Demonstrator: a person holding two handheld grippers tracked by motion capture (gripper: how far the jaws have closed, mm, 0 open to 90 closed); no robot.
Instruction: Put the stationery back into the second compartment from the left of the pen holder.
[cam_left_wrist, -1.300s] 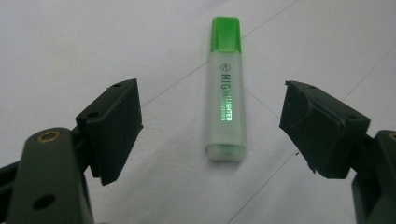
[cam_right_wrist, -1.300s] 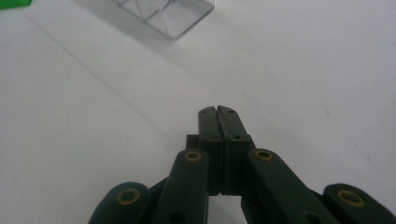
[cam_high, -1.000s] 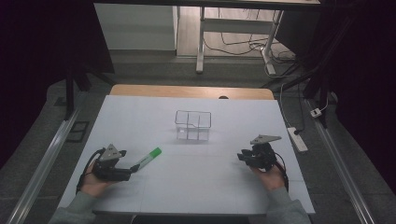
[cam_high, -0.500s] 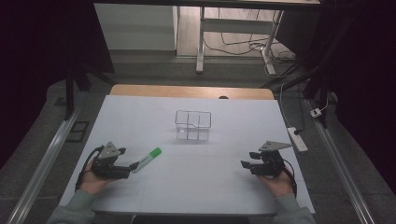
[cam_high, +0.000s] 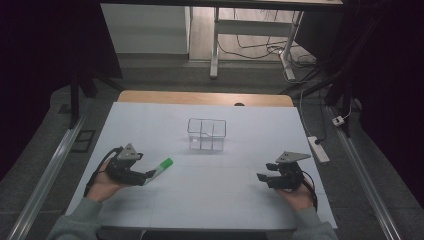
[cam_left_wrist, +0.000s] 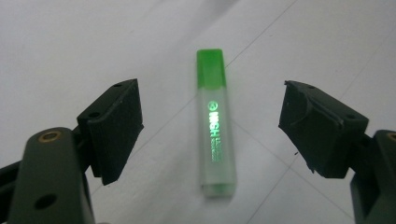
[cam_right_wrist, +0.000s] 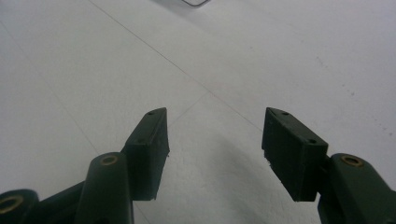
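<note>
nothing is picked up yet: your left gripper (cam_left_wrist: 210, 135) has its jaws spread around the green highlighter (cam_left_wrist: 215, 126) lying on the tabletop (cam_high: 225, 195); your right gripper (cam_right_wrist: 215, 149), lower right, waits spread and empty.

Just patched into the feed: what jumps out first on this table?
The bright green highlighter stands out, lying flat on the white table between the wide-open jaws of the left gripper, untouched. Behind it, near the table's middle, stands a small clear box with compartments. The right gripper sits open over bare table at the near right.
</note>
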